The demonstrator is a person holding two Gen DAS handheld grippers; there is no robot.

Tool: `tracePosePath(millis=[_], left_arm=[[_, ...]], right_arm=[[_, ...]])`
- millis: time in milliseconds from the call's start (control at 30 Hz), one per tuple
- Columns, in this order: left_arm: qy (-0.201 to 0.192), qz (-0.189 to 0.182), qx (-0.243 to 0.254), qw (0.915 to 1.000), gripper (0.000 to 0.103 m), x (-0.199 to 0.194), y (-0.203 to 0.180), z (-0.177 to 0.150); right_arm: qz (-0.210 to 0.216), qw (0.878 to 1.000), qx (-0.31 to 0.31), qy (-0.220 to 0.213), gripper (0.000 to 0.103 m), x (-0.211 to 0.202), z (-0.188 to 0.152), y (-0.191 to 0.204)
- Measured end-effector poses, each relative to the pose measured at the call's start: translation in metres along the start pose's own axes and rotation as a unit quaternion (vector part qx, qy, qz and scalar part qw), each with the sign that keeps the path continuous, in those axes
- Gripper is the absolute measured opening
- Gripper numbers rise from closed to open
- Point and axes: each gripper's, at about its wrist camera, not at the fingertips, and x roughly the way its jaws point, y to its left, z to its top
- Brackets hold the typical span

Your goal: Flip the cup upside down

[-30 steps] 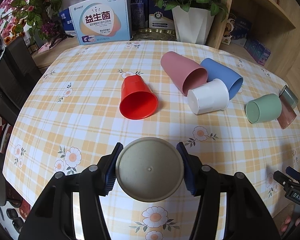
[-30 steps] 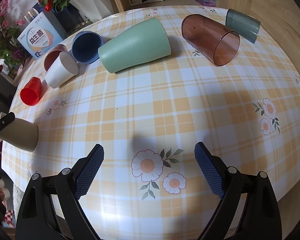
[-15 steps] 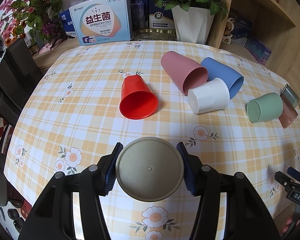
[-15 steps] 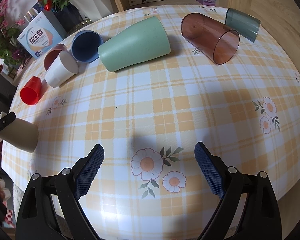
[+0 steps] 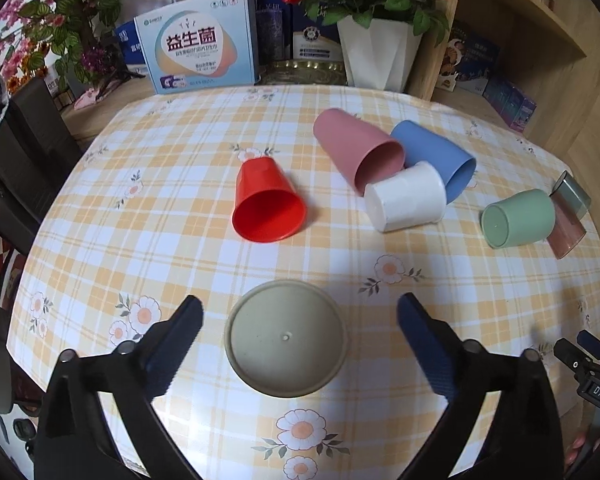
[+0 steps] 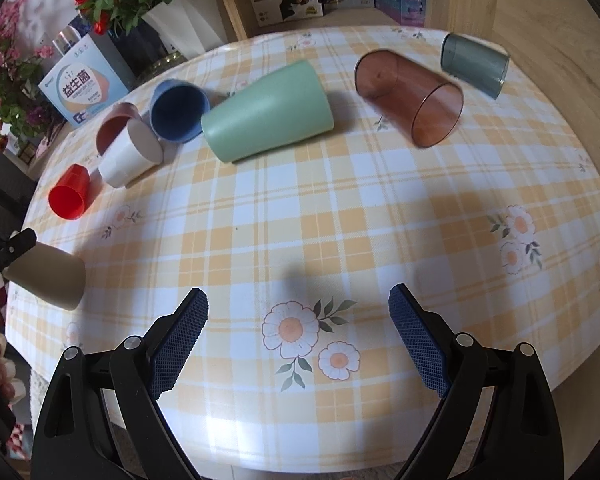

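A matt beige cup [image 5: 286,346] with a faintly grainy base is seen on a smooth, slightly glossy checked tablecloth [image 5: 188,184]. A shiny red plastic cup [image 5: 267,207] and a translucent brown cup [image 6: 412,98] are contrasted with matt pastel ones. Textured blue pads [image 6: 180,338] are fitted to black plastic gripper fingers.

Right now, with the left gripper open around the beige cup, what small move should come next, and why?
Probably draw the left gripper straight back. The beige cup stands base-up on the tablecloth, with gaps to both open fingers, so it looks released; pulling straight back avoids clipping it.
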Motion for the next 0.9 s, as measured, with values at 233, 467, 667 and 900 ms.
tracePosePath(millis=[233,467,667,900], left_arm=[[-0.012,-0.003,-0.009,0.9999,0.097,-0.021,0.000,0.002],[-0.072,-0.010,-0.008,0.9973,0.097,-0.084,-0.003,0.008],[-0.131,-0.011,0.010,0.9913,0.097,-0.148,-0.010,0.008],[-0.210,-0.005,0.014,0.9775,0.097,-0.223,-0.015,-0.001]], right_arm=[[-0.002,1.000,0.005,-0.031,0.089,-0.033,0.004,-0.007],[0.006,0.994,-0.015,-0.105,0.089,-0.104,0.009,0.000],[0.014,0.985,-0.034,-0.169,0.089,-0.172,0.012,0.009],[0.007,0.970,-0.062,-0.234,0.089,-0.232,0.017,0.024]])
